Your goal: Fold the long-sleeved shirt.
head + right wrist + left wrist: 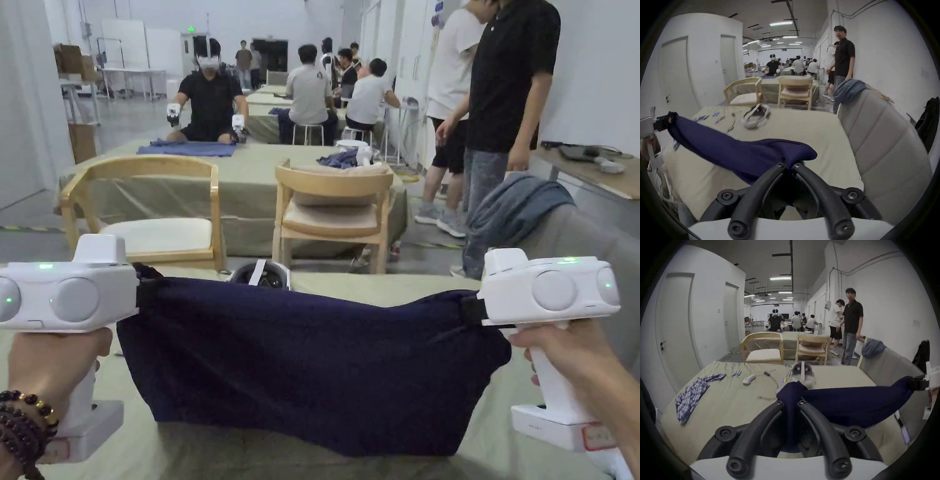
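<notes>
A dark navy long-sleeved shirt (312, 369) hangs folded over above the table (387, 287), stretched between both grippers. My left gripper (142, 294) is shut on its upper left corner, and in the left gripper view the cloth (851, 402) is pinched between the black jaws of that gripper (790, 402). On the right, my right gripper (470, 310) is shut on the upper right corner; the right gripper view has the navy fabric (740, 154) clamped in its own gripper (788, 164). The shirt's lower edge rests on the tablecloth.
A white headset (259, 274) lies at the table's far edge, with a checked cloth (692, 394), a white controller (749, 379) and cables to the left. A grey padded chair (883, 138) with a blue garment (512, 209) stands on the right. Wooden chairs (150, 212) and people are beyond.
</notes>
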The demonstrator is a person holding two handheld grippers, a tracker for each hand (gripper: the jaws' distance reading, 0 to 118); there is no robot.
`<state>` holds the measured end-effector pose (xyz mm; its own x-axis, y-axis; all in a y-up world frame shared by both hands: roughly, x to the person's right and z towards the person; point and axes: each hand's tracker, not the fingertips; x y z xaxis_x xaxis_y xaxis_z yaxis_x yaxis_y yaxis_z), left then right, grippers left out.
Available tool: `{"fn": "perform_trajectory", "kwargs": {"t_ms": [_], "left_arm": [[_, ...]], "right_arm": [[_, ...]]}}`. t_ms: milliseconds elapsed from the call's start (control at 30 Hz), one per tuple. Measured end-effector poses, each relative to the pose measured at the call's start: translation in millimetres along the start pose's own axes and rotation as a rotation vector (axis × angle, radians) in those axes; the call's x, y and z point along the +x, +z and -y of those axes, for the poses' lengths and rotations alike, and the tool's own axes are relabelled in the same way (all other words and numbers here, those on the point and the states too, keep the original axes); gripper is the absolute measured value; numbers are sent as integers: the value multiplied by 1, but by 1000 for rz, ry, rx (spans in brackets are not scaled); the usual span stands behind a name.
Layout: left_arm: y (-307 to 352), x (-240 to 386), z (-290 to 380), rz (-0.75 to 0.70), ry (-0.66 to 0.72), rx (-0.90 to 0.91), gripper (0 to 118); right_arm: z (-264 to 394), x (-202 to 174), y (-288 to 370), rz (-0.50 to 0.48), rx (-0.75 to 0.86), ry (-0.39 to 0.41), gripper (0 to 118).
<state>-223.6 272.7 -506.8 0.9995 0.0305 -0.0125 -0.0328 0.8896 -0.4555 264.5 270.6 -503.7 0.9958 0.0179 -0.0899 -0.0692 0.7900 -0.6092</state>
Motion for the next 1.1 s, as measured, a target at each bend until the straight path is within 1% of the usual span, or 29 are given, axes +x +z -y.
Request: {"fn": "perform_trajectory", "kwargs": {"t_ms": [67, 167, 233, 267, 300, 367, 433, 500, 533, 600, 633, 667, 700, 733, 767, 800, 833, 867, 900, 933, 967, 1000, 1033, 1067, 1100], "left_arm": [[20, -11, 51, -7, 2, -37, 11], [41, -28, 126, -4, -6, -183, 11], [53, -36, 173, -1, -10, -287, 11], [59, -41, 195, 1, -11, -345, 11], [63, -45, 215, 6, -1, -400, 11], [74, -46, 244, 23, -33, -520, 11], [83, -50, 262, 22, -40, -562, 11], [94, -48, 272, 20, -25, -593, 11], [95, -48, 274, 17, -29, -602, 11], [99, -45, 278, 35, -41, -607, 11], [98, -45, 278, 40, -36, -609, 15], [98, -45, 278, 52, -32, -612, 28], [98, -45, 275, 52, -32, -610, 67], [99, -43, 272, 54, -34, -604, 96], [99, -43, 267, 43, -43, -588, 111], [101, -42, 258, 39, -55, -538, 105], [107, -44, 246, 55, -40, -436, 99], [105, -46, 236, 81, -24, -412, 93], [102, -46, 227, 80, -16, -394, 77], [95, -45, 214, 87, 4, -371, 51], [85, -41, 204, 89, 14, -340, 12], [69, -37, 196, 104, 2, -317, 4], [54, -31, 192, 103, -32, -293, 3], [43, -25, 187, 79, -59, -262, 3], [31, -16, 180, 72, -68, -281, 3]], "right_arm": [[49, -7, 17, -36, -48, 25, 2], [122, -15, 34, -82, -155, 65, 2], [168, -22, 34, -137, -287, 112, 2], [192, -25, 30, -143, -356, 104, 2], [216, -28, 28, -165, -418, 120, 2], [257, -35, 24, -203, -565, 165, 2], [285, -40, 24, -232, -661, 218, 2], [302, -38, 22, -273, -712, 191, 2], [306, -43, 20, -266, -748, 181, 2], [313, -45, 16, -263, -775, 234, 2], [315, -45, 13, -261, -770, 234, 3], [314, -48, 16, -256, -766, 240, 12], [309, -48, 16, -239, -752, 238, 44], [304, -46, 18, -216, -730, 222, 75], [298, -44, 21, -195, -699, 205, 96], [291, -41, 24, -190, -668, 182, 98], [279, -39, 27, -195, -620, 172, 91], [266, -37, 27, -197, -578, 154, 79], [254, -37, 24, -189, -550, 135, 48], [233, -40, 20, -194, -520, 107, 11], [217, -42, 10, -192, -477, 87, 0], [202, -47, -2, -183, -434, 90, 0], [185, -51, -13, -171, -387, 103, 0], [174, -56, -28, -179, -372, 127, 0], [157, -64, -46, -189, -366, 132, 0]]}}
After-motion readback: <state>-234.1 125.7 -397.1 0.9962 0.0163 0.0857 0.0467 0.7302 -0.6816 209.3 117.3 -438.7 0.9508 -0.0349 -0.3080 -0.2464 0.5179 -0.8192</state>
